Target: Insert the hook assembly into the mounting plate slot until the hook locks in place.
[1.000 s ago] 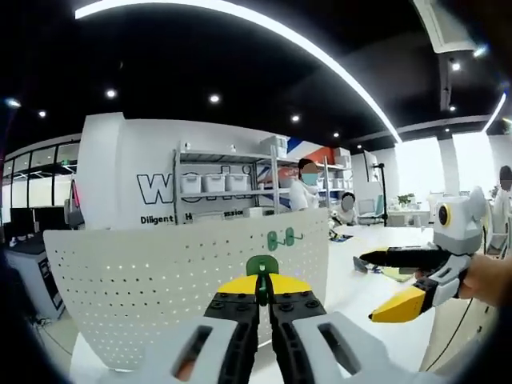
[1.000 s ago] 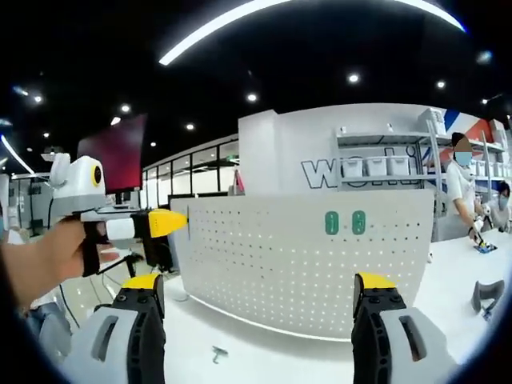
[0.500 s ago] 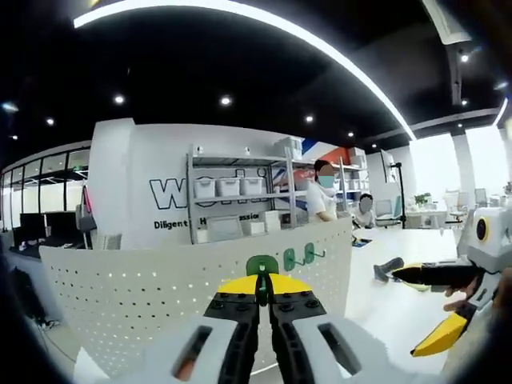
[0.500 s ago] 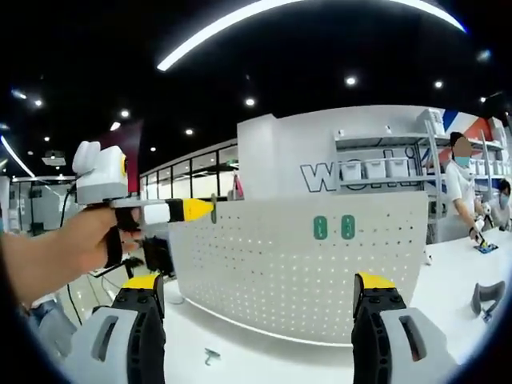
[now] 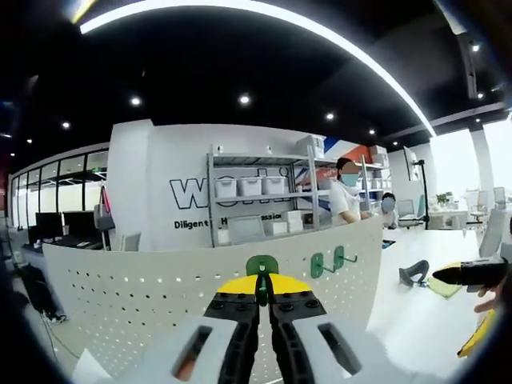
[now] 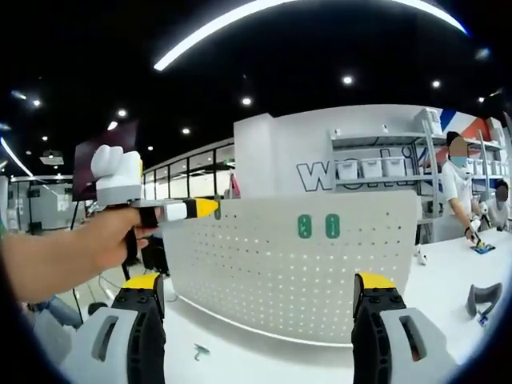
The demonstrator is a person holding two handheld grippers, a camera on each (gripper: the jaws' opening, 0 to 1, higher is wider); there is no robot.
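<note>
**Green hook clamped at left jaws, held up before pegboard**

Left hand-held gripper [image 5: 262, 282]: jaws pressed together, clenched on a green hook [image 5: 262, 266]. Hook's rounded top stands just above the yellow jaw tips, set against the upper edge of the white pegboard [image 5: 144, 296] in the left gripper view. Cannot tell whether hook touches board.

Same gripper seen from the side in the right gripper view [image 6: 210, 208], held in a hand [image 6: 96, 244], yellow tip level with the board's top left corner.

Two more green hooks already mounted near the board's upper edge [image 5: 330, 262]; seen face-on in the right gripper view as two green tabs side by side [image 6: 318, 226].

Right hand-held gripper [image 6: 260, 290]: jaws spread wide, released, nothing between them. Faces the pegboard [image 6: 280, 272], which stands upright on a white table [image 6: 240, 348]. Also seen at the right edge of the left gripper view [image 5: 478, 276], well clear of the board.

Small dark piece lying on the table below the board's left end [image 6: 198, 350]; too small to identify. Dark grey object on the table to the right [image 6: 482, 300].
</note>
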